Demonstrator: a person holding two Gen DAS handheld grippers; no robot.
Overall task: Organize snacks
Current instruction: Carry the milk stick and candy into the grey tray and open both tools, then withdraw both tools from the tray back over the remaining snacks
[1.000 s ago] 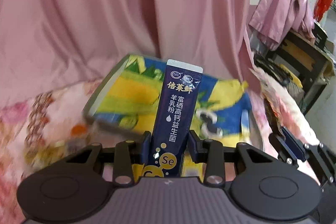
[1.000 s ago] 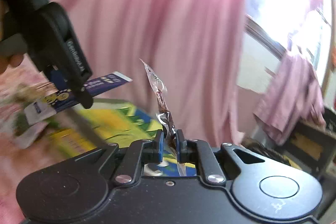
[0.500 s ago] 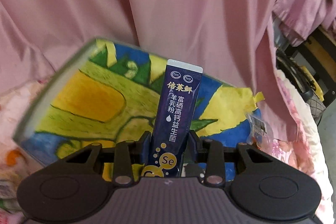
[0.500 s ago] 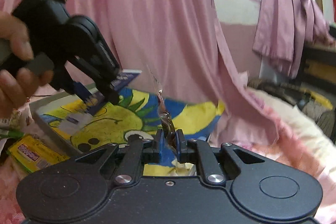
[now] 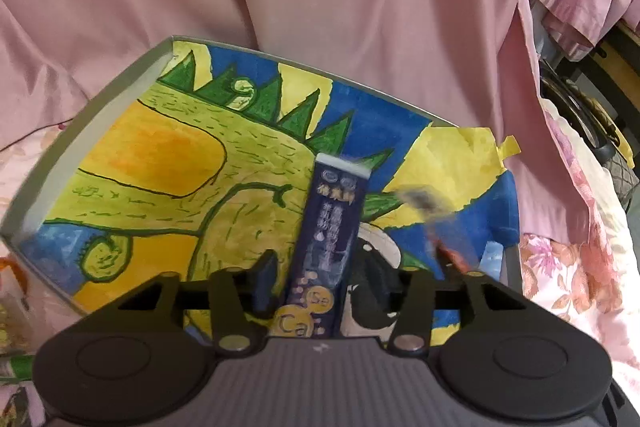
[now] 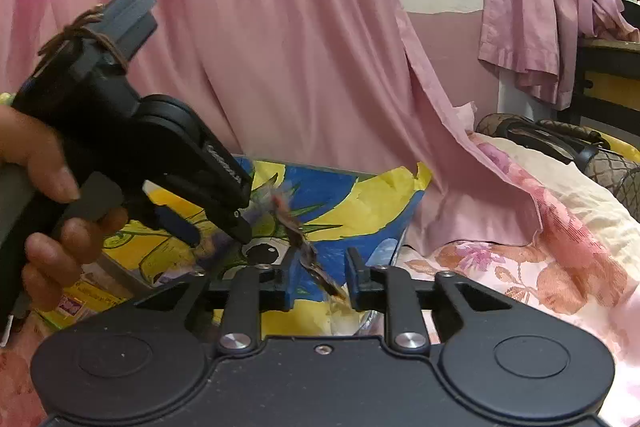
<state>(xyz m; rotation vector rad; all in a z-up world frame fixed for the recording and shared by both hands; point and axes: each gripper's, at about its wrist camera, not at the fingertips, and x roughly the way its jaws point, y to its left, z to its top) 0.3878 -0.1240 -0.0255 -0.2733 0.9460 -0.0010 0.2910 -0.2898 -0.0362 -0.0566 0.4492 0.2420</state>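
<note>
Over the painted tray (image 5: 120, 95) on the bed, both your tongs have just opened: left tongs (image 5: 320, 267) stand clear of the dark-blue sachet (image 5: 332, 227), right tongs (image 6: 320, 271) of the small clear packet (image 6: 304, 247), both snacks apparently dropping in.

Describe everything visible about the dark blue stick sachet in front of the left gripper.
The dark blue stick sachet is a long, narrow, glossy foil-like packet with a pale sealed top strip, white printed characters and gold bubbles marked Se and Ca near its base. It stands roughly upright but motion-blurred between the fingers of the left gripper, whose jaws have just been opening and now stand clear of both its sides. Behind it lies the box lined with a painted picture.
</note>
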